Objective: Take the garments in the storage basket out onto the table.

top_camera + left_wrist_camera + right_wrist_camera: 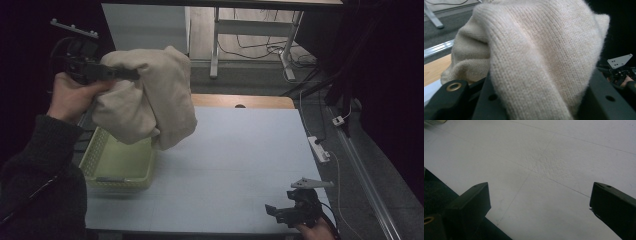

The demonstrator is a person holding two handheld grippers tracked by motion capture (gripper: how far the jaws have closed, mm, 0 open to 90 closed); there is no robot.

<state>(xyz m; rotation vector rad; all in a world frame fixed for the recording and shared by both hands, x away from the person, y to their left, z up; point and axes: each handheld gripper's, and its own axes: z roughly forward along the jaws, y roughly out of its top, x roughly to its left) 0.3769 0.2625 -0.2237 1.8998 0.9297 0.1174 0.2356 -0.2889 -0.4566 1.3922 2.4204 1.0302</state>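
A cream knitted sweater [150, 100] hangs bunched in the air above a pale green plastic basket [120, 167] at the table's left. My left gripper [125, 74] is shut on the sweater, whose thick fold [534, 62] bulges up between the two black jaws in the left gripper view. The sweater's lower end dangles over the basket's right rim. My right gripper [274, 212] rests low at the table's front right corner, open, with only bare table surface [536, 170] between its jaws.
The white table [240, 160] stretches from the basket to its right edge. Behind it are a wooden tabletop strip [240, 101] and a white desk frame [250, 30]. A power strip [319, 148] and cables lie on the floor at right.
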